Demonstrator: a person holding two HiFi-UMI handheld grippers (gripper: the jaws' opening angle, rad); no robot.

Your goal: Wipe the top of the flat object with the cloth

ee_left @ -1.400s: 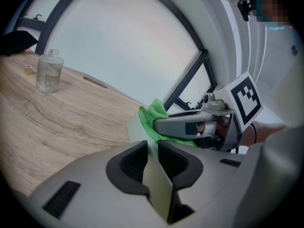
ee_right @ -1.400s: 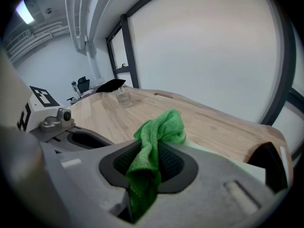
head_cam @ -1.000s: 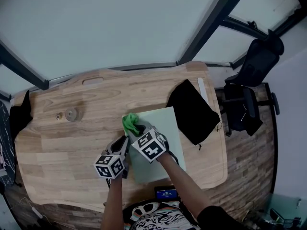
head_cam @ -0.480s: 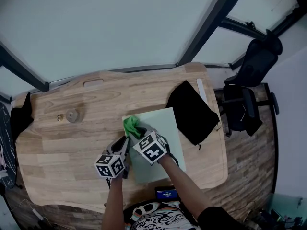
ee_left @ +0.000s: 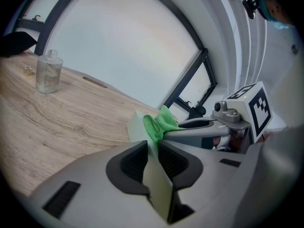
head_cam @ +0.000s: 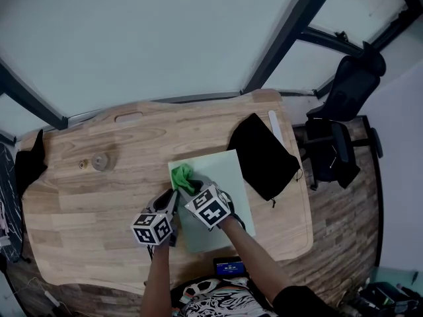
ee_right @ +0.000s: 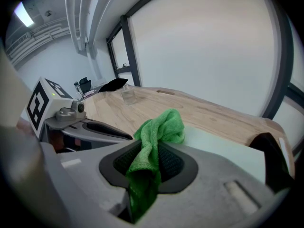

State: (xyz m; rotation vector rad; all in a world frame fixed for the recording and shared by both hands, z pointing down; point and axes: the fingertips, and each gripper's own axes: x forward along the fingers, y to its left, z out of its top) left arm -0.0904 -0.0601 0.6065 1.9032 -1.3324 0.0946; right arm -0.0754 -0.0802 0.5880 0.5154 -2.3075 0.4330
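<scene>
Flat object: the pale green flat object (head_cam: 221,177) lay on the tabletop (head_cam: 79,203) at the centre of the head view, in the same place as one second before.
Cloth: the green cloth (head_cam: 183,176) rested bunched on the upper-left corner of the flat object, touching its top face.
Change: over the last second the cloth shifted slightly toward the lower part of the frame, along the left edge of the flat object. The marker cube behind it moved the same way.
Right gripper: the right gripper (head_cam: 193,185) had its fingers (ee_right: 173,163) clamped on the cloth, a fold of which hung down between them.
Left gripper: the left gripper (head_cam: 170,201) had its fingers (ee_left: 130,163) closed on the left edge of the flat object, which stood between the pads. It had not moved.
Meaning for the task: the wipe appeared to be under way as a short stroke. The left corner was the only part seen covered, and the greater right portion looked not yet wiped.
Surroundings: a black pouch (head_cam: 264,154) lay just beside the right edge of the flat object. A bottle (head_cam: 99,158) stood well apart at the left.
</scene>
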